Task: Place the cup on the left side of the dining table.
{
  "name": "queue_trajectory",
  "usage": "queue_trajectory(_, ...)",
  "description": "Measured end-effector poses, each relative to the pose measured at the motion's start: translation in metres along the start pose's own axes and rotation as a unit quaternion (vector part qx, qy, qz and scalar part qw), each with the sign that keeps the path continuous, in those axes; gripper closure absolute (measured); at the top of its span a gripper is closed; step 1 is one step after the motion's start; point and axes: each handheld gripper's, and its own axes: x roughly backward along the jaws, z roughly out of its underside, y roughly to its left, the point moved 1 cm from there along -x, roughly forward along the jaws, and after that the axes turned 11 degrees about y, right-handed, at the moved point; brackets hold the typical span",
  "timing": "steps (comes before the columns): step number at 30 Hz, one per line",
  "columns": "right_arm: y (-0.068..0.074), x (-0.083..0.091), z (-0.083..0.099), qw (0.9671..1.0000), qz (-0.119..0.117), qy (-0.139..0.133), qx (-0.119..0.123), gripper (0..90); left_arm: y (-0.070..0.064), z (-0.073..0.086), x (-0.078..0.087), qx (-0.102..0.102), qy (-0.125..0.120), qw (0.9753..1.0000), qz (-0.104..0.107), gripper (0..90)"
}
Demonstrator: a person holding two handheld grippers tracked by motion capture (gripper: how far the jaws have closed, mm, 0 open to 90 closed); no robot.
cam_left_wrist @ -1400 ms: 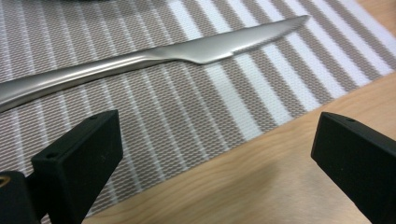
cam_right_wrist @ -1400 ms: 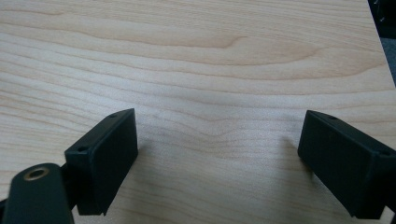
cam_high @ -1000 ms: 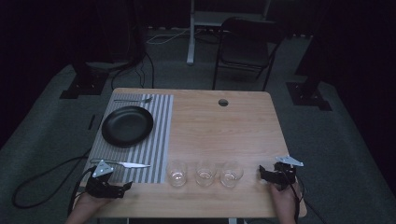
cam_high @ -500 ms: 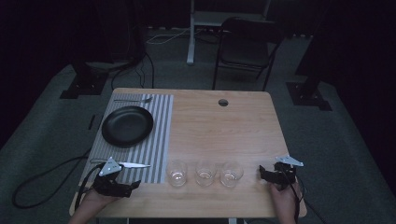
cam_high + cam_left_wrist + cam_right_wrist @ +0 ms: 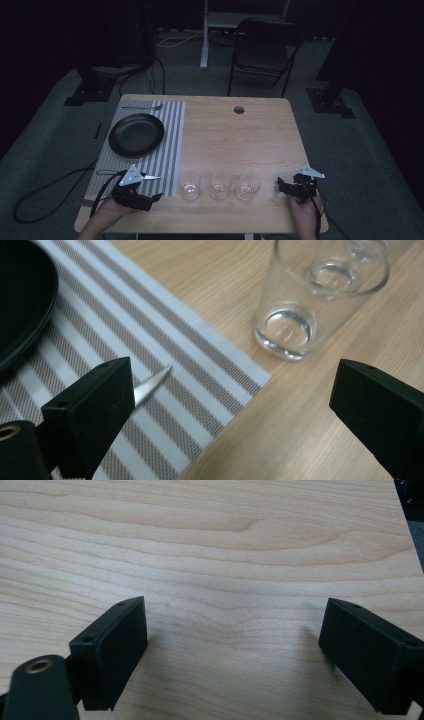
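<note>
The nearest glass (image 5: 305, 305) is standing upright on the wooden surface (image 5: 235, 140), just off the edge of the striped placemat (image 5: 165, 355), first in a row of three glasses. The left gripper (image 5: 150, 197) is hovering near it, jaws spread wide and holding nothing. A knife (image 5: 151, 383) is lying on the placemat beside a black plate (image 5: 136, 135). The right gripper (image 5: 282, 185) is resting over bare wood, jaws wide and empty.
</note>
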Motion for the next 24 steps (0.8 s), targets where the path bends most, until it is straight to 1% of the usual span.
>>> queue_trajectory(2,0.000,0.000,0.000,1.0000,0.000,0.000,0.000,11.6,-0.003,-0.005,-0.001,-0.009,-0.002,1.0000,0.002,4.7)
queue_trajectory(3,0.000,0.000,0.000,1.0000,0.000,0.000,0.000,11.6,-0.005,-0.008,-0.001,-0.012,-0.005,0.9998,0.012,4.7)
queue_trajectory(4,0.000,0.000,0.000,1.0000,0.000,0.000,0.000,11.6,-0.006,-0.010,-0.001,-0.014,-0.010,0.9998,0.012,4.7)
queue_trajectory(6,0.000,0.000,0.000,1.0000,0.000,0.000,0.000,11.6,-0.008,-0.014,-0.001,-0.018,-0.010,0.9996,0.017,4.7)
queue_trajectory(9,0.000,0.000,0.000,1.0000,0.000,-0.001,0.001,11.6,-0.012,-0.019,-0.004,-0.031,-0.002,0.9993,0.018,4.7)
queue_trajectory(11,0.000,0.000,0.000,1.0000,0.000,-0.001,0.001,11.6,-0.013,-0.023,-0.006,-0.035,-0.004,0.9990,0.027,4.7)
queue_trajectory(13,0.000,0.000,0.000,1.0000,0.000,-0.001,0.001,11.6,-0.016,-0.027,-0.006,-0.042,-0.008,0.9987,0.027,4.7)
queue_trajectory(14,0.000,0.000,0.000,1.0000,0.000,-0.001,0.001,11.6,-0.017,-0.029,-0.006,-0.045,-0.010,0.9983,0.035,4.7)
queue_trajectory(18,0.000,0.000,0.000,1.0000,0.000,-0.001,0.001,11.6,-0.023,-0.038,-0.005,-0.060,-0.016,0.9975,0.034,4.8)
queue_trajectory(19,0.000,0.000,0.000,1.0000,0.000,-0.001,0.001,11.6,-0.024,-0.040,-0.005,-0.063,-0.015,0.9972,0.038,4.8)
queue_trajectory(21,0.000,0.000,0.000,1.0000,0.000,-0.001,0.001,11.6,-0.026,-0.045,-0.006,-0.070,-0.015,0.9967,0.037,4.8)
queue_trajectory(22,0.000,0.000,0.000,1.0000,0.000,-0.001,0.001,11.6,-0.027,-0.048,-0.007,-0.075,-0.014,0.9962,0.043,4.8)
queue_trajectory(24,0.000,0.000,0.000,1.0000,0.000,-0.001,0.001,11.6,-0.030,-0.053,-0.008,-0.080,-0.014,0.9958,0.043,4.8)
